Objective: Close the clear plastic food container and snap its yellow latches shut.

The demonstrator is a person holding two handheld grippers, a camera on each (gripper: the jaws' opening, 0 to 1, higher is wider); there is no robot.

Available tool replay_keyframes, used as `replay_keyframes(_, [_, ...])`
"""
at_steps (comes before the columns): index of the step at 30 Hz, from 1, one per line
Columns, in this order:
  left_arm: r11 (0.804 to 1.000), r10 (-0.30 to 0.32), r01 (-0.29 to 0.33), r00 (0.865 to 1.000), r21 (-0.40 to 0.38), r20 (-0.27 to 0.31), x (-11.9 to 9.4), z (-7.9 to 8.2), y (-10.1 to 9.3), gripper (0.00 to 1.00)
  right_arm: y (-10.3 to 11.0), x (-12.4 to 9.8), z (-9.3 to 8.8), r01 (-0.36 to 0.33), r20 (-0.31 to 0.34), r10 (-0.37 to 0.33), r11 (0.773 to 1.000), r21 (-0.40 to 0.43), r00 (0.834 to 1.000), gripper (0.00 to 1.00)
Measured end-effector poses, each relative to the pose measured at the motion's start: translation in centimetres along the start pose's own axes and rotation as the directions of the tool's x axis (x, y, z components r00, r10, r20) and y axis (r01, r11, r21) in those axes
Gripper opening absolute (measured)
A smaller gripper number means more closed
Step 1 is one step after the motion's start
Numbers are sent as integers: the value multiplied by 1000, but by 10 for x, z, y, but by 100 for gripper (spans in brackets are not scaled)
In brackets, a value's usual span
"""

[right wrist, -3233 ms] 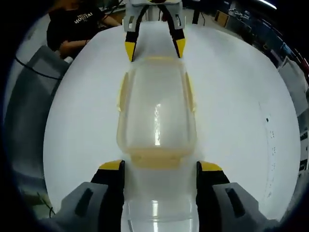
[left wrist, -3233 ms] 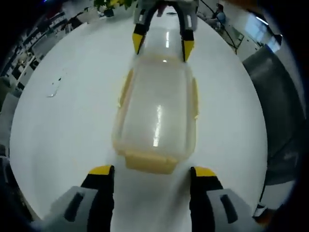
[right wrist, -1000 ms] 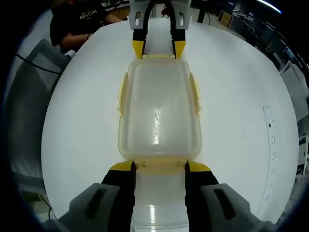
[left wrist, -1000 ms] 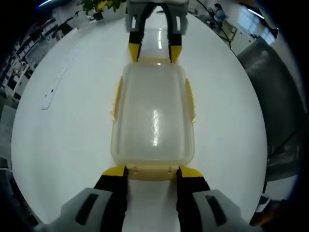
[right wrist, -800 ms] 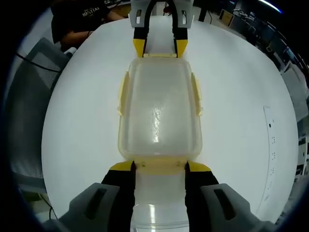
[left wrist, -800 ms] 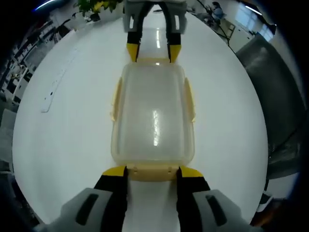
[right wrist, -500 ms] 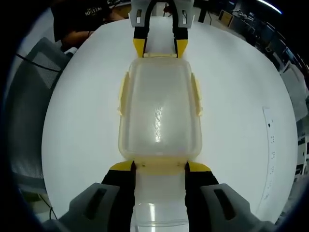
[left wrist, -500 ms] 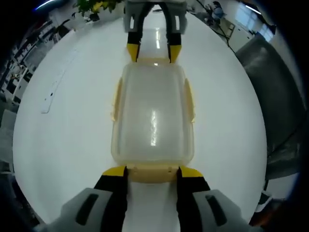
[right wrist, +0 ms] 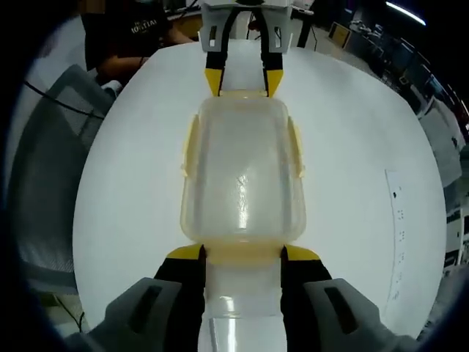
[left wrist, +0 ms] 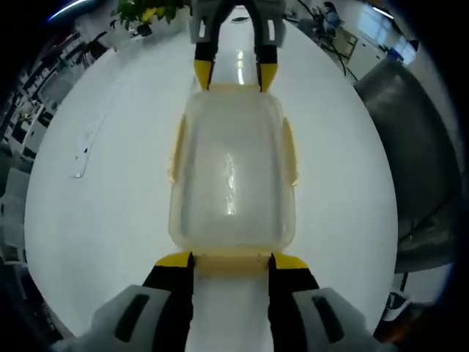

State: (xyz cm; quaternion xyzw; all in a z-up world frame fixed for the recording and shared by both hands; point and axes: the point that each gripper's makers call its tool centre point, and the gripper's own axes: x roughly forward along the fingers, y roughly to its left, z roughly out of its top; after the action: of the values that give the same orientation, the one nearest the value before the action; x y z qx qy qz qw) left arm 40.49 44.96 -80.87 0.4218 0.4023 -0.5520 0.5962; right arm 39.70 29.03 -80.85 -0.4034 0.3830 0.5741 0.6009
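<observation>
A clear plastic container (left wrist: 231, 165) with its lid on runs lengthwise between my two grippers over the white table (left wrist: 95, 205). Its near yellow end latch (left wrist: 231, 262) sits between the jaws of my left gripper (left wrist: 231, 260), which is shut on it. My right gripper (left wrist: 229, 73) holds the far end. In the right gripper view the same container (right wrist: 243, 172) shows its other end latch (right wrist: 242, 254) clamped by my right gripper (right wrist: 242, 253), with my left gripper (right wrist: 243, 79) at the far end. Yellow side latches (left wrist: 176, 150) (right wrist: 296, 150) stick out a little from the long walls.
A grey chair (left wrist: 410, 147) stands beside the table, and it appears again as the grey chair (right wrist: 44, 147). A person in a black shirt (right wrist: 139, 33) sits at the far edge. A thin pale strip (left wrist: 88, 143) lies on the table, and a marked strip (right wrist: 399, 235) lies near its rim.
Both grippers closed in from wide open onto the end latches. In the last second the table has shrunk slightly in both views, while the container keeps its place between the jaws.
</observation>
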Motion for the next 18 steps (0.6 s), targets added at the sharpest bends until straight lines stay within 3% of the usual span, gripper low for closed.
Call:
replay_keyframes(10, [999,37,-37,999,-19,3,-23,15,-6,34,-2,-26,5,20,40,-19,999,-34,999,37])
replay_keyframes(18, [999,37,-37,999,-18,-23,-25,39,-11,34,-1,-44,-7,41,34,-39,998,-51,999,37])
